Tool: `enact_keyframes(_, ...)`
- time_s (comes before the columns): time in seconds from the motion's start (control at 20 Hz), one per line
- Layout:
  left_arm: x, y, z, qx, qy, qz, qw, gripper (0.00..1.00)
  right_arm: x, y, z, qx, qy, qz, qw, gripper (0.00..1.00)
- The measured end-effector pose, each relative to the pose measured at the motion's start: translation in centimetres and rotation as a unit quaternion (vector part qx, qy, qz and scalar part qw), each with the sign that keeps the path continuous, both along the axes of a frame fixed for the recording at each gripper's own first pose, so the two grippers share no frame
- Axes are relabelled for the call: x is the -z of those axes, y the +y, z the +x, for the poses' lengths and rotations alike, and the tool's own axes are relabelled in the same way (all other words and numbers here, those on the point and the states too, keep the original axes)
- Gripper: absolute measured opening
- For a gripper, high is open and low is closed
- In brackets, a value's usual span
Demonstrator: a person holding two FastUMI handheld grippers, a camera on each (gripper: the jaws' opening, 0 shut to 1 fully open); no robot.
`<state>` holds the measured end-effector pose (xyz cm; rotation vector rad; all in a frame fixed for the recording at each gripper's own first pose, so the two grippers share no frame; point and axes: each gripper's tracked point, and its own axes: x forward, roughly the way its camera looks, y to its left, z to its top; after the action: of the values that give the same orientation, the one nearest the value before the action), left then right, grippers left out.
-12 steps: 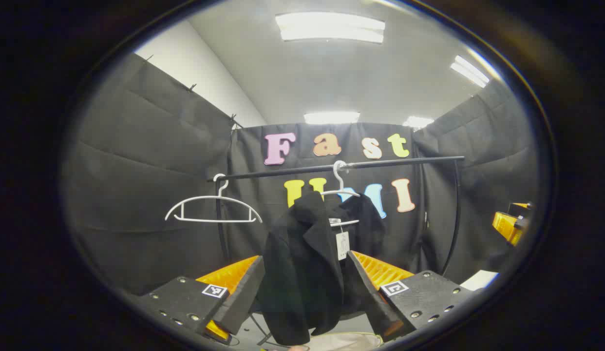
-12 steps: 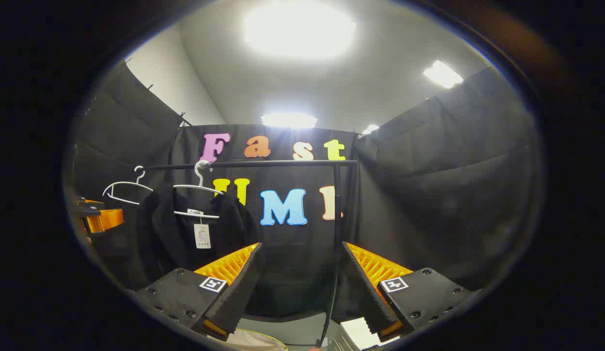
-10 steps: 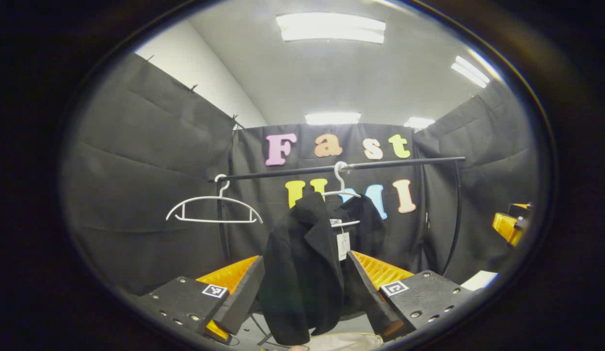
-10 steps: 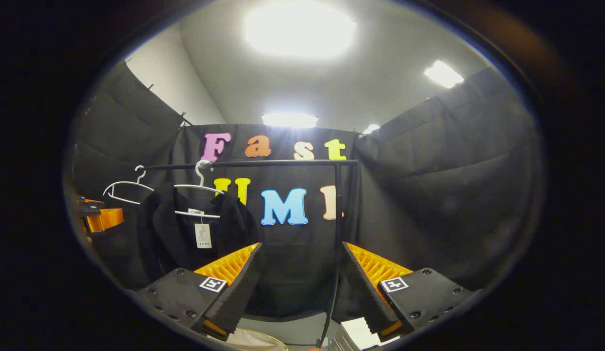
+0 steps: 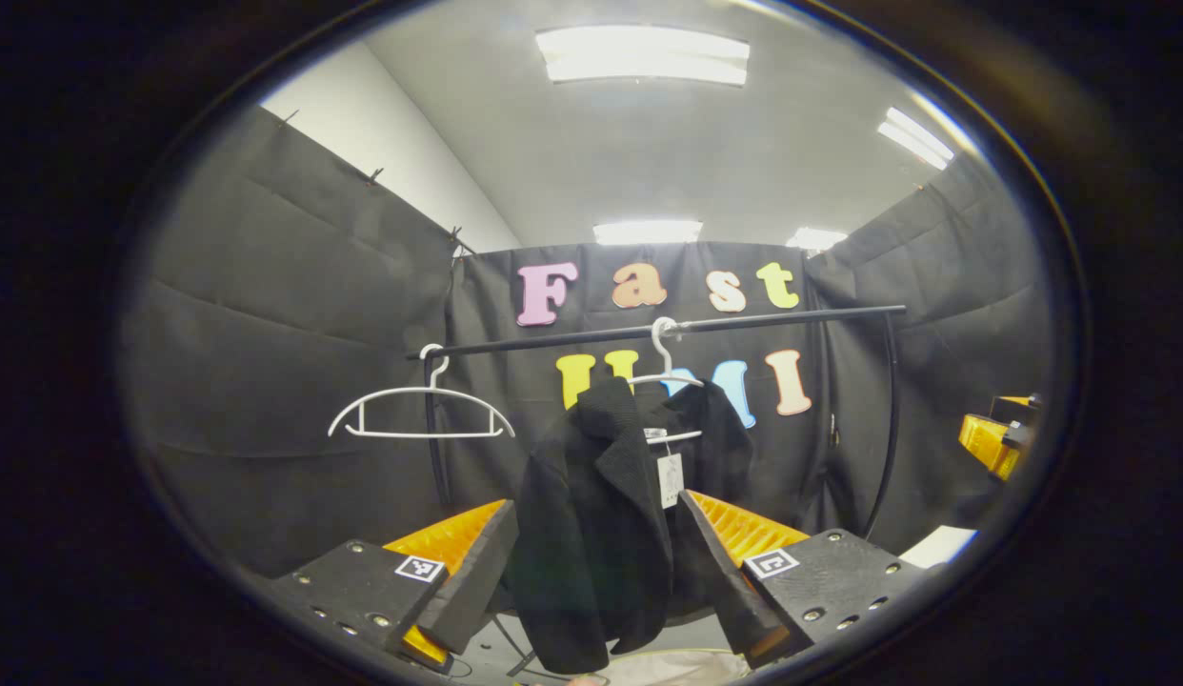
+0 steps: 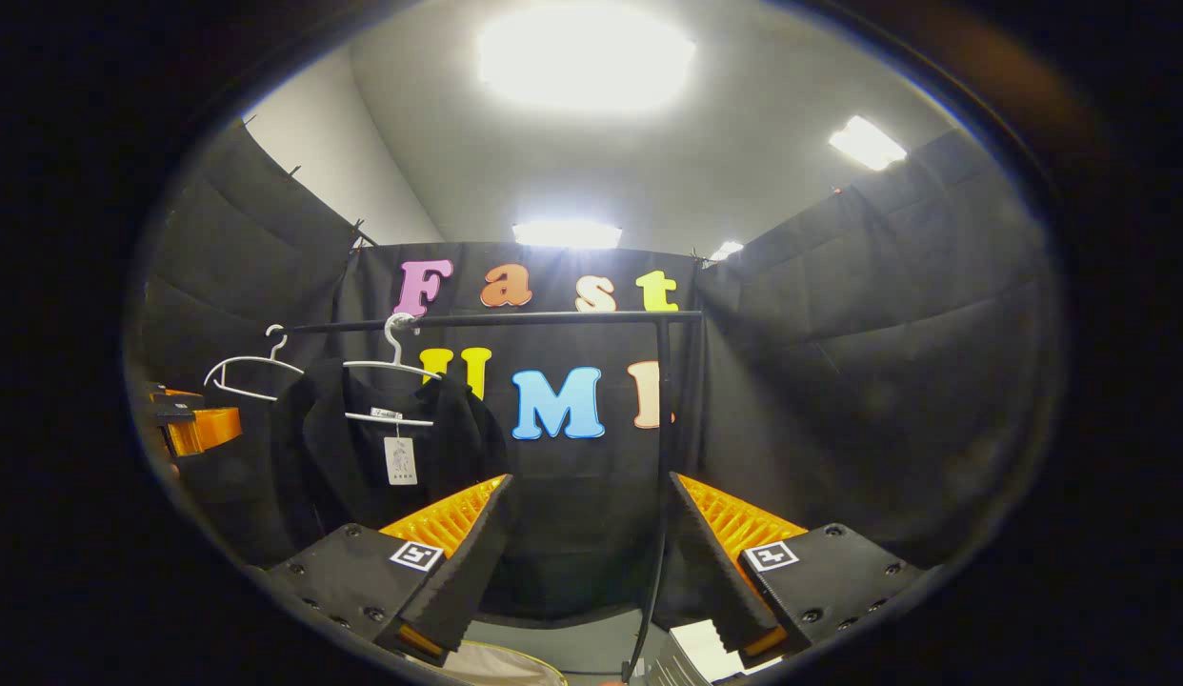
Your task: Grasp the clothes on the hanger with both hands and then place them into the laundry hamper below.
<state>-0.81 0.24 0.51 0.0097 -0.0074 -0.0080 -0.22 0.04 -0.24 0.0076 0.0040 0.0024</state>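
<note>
On the black metal rail point(image 5: 744, 322), a black woolly jacket point(image 5: 591, 534) hangs from a white plastic hanger point(image 5: 664, 377), so it's easy to reach. Left tool point(image 5: 591, 572) and right tool point(image 6: 584, 572) both gape wide, holding nothing, probably lining up.

Empty white hanger point(image 5: 420, 412) on the black rail point(image 5: 668, 327), left of centre; ceiling lights point(image 5: 644, 54) above; black cloth wall point(image 6: 858, 362) behind.

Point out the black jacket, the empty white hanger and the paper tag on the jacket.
black jacket point(image 5: 591, 543), left gripper view, front panel.
empty white hanger point(image 5: 421, 413), left gripper view, shoulder bar.
paper tag point(image 6: 398, 461), right gripper view, its middle.
</note>
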Motion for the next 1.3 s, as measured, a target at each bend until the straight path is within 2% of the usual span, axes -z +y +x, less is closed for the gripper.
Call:
enact_keyframes(0.25, -0.1, -0.1, 0.0, 0.002, -0.001, 0.002, 1.000, 1.00, 0.1, -0.1, -0.1, 0.003, -0.001, 0.006, 1.000, 0.96)
enact_keyframes(0.7, 0.9, 1.6, 0.3, -0.001, 0.008, -0.004, 1.000, 1.00, 0.6, 3.5, 0.6, -0.032, 0.000, 0.027, 0.999, 0.99)
enact_keyframes(1.1, -0.2, 3.2, 2.1, 0.019, -0.010, -0.005, 1.000, 0.98, 0.2, 6.5, 3.5, -0.028, -0.003, 0.039, 0.999, 0.98)
enact_keyframes(1.2, -0.2, 3.0, 2.9, 0.025, -0.009, -0.010, 1.000, 1.00, 0.0, 7.5, 4.3, -0.032, -0.005, 0.034, 0.999, 0.98)
enact_keyframes(1.3, 0.2, 2.4, 4.2, 0.028, -0.002, -0.014, 1.000, 0.98, -0.1, 8.4, 5.2, -0.041, -0.006, 0.024, 0.999, 0.98)
